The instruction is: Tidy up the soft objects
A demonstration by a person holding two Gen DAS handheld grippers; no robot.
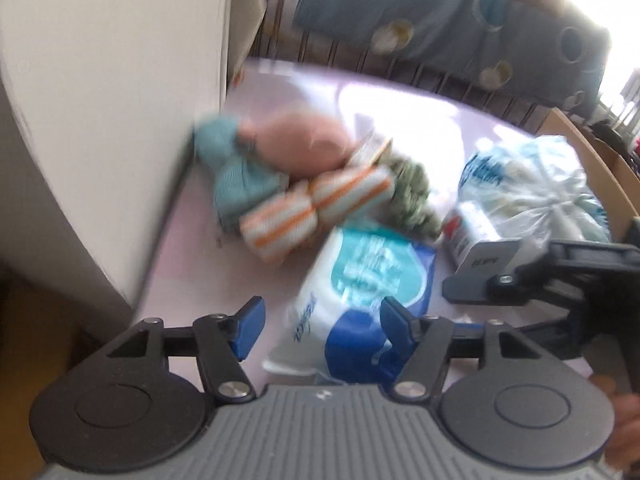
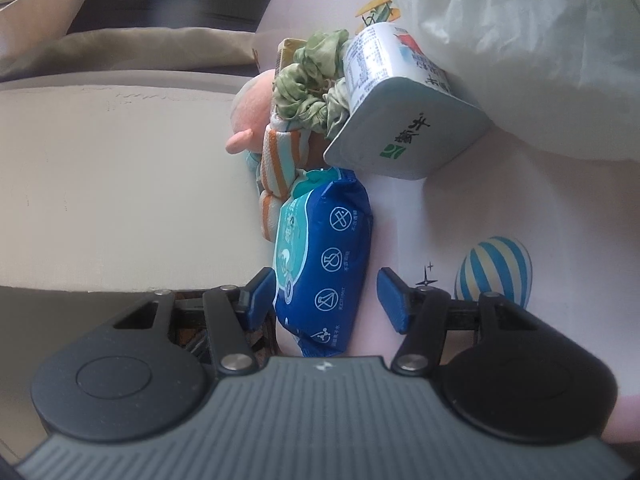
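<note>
A blue and white wipes pack lies on the pink sheet. My left gripper hovers over its near end, jaws open and not pressing it. In the right wrist view the same pack sits between the pads of my right gripper, which is open; the right pad stands clear of it. Behind the pack are an orange-striped cloth roll, a teal knit piece, a pink plush and a green scrunchie. A right gripper finger shows at the right.
A pale wall panel bounds the pile on the left. A drink carton lies tipped beside the scrunchie, against a filled plastic bag. A wooden board edges the far right. The sheet has a balloon print.
</note>
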